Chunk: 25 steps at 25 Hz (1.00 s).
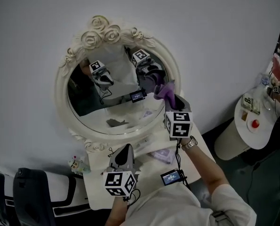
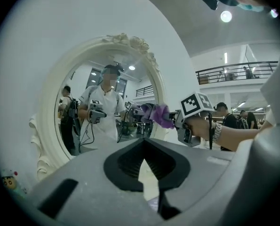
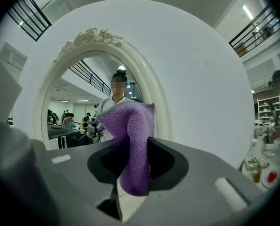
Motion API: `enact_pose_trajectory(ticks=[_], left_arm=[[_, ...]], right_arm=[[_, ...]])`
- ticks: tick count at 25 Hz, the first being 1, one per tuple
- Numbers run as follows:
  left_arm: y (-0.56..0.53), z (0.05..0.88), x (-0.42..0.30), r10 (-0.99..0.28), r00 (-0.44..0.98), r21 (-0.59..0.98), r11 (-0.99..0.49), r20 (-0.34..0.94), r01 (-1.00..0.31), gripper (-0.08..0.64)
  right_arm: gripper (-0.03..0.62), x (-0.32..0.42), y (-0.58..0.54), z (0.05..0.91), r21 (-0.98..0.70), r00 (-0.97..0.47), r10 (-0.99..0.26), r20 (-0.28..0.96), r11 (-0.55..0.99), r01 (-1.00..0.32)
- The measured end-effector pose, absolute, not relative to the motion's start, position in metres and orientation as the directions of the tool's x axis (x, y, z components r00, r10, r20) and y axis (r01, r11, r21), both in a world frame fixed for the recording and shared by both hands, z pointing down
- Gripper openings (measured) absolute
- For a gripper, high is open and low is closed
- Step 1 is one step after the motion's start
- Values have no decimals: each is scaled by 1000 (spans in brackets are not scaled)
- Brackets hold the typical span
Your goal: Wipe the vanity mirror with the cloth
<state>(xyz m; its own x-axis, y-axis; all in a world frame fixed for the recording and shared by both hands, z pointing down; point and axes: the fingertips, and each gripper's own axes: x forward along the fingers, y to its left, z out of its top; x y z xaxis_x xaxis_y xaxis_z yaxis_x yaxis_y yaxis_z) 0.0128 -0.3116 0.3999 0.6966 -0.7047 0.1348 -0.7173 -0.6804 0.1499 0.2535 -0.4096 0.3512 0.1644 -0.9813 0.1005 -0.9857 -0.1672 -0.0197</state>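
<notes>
An oval vanity mirror (image 1: 112,112) in a white frame with roses (image 1: 102,32) stands on a small white table against the wall. My right gripper (image 1: 170,99) is shut on a purple cloth (image 1: 164,91), which is held up at the glass's right edge, by the frame. In the right gripper view the cloth (image 3: 132,145) hangs between the jaws in front of the mirror (image 3: 78,112). My left gripper (image 1: 124,153) hovers low over the table before the mirror's base, jaws together with nothing in them. The left gripper view shows the cloth (image 2: 161,115) and the mirror (image 2: 95,126).
The white table (image 1: 95,189) carries a small toy figure (image 1: 75,164) at its left and a pale purple item (image 1: 163,155) near the mirror's base. A dark chair (image 1: 31,192) stands at lower left. A round white side table (image 1: 252,133) with small items stands at the right.
</notes>
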Motion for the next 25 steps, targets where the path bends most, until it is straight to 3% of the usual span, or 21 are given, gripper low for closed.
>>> enact_pose_trajectory(ticks=[5, 11, 25], left_arm=[[-314, 404, 22, -707, 691, 147, -675, 150, -723, 3], [-317, 413, -4, -758, 628, 138, -612, 178, -779, 3], [-294, 419, -132, -927, 328, 148, -304, 183, -941, 3]], right_arm=[[114, 273, -412, 372, -32, 178, -973, 145, -184, -982], [114, 241, -431, 397, -37, 106, -977, 186, -115, -993], [114, 31, -472, 408, -44, -270, -943, 196, 267, -963]])
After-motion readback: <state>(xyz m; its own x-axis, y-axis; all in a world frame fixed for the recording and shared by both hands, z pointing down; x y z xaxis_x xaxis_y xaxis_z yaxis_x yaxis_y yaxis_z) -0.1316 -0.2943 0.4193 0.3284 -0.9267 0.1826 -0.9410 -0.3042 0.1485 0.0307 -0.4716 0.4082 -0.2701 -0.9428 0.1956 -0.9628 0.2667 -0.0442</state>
